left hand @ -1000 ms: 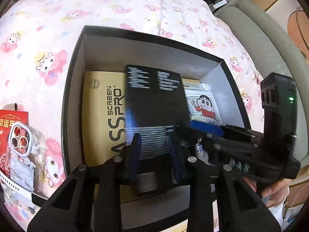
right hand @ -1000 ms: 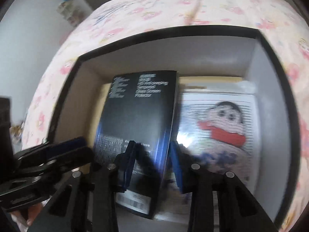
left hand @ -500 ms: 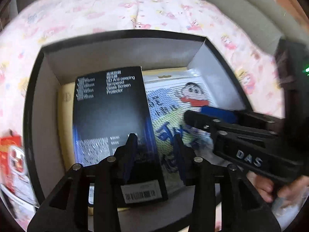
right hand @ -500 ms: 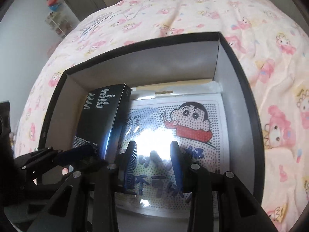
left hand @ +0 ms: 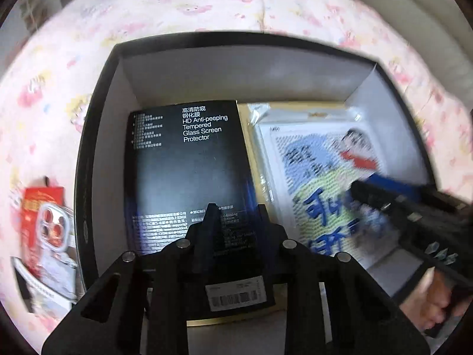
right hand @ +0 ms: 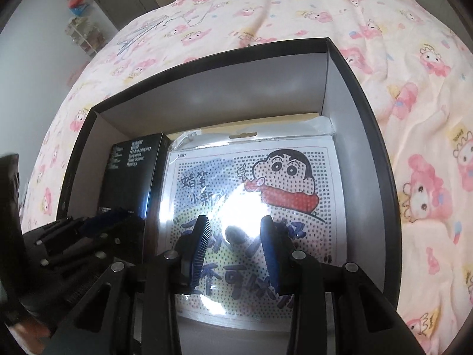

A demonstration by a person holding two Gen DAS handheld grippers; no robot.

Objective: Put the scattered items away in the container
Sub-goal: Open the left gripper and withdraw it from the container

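Observation:
A black open box (left hand: 97, 136) sits on a pink cartoon bedspread; it also shows in the right wrist view (right hand: 366, 112). Inside lie a black screen-protector box (left hand: 189, 171), a cartoon-boy craft pack (right hand: 266, 183) and a yellow package beneath them. My left gripper (left hand: 236, 216) is open above the near end of the black screen-protector box (right hand: 130, 177), not gripping it. My right gripper (right hand: 233, 230) is open and empty above the cartoon pack (left hand: 319, 171). A clear phone case on a red card (left hand: 50, 224) lies outside the box at the left.
The bedspread (right hand: 414, 118) surrounds the box. A grey sofa (left hand: 419, 11) stands at the far right. A door and a small shelf (right hand: 82, 29) stand beyond the bed. A white packet (left hand: 53, 284) lies under the phone case.
The black screen-protector box, held over the container a second ago, now lies flat inside at the left. Both grippers have let go and drawn back; the right one moved right over the cartoon pack.

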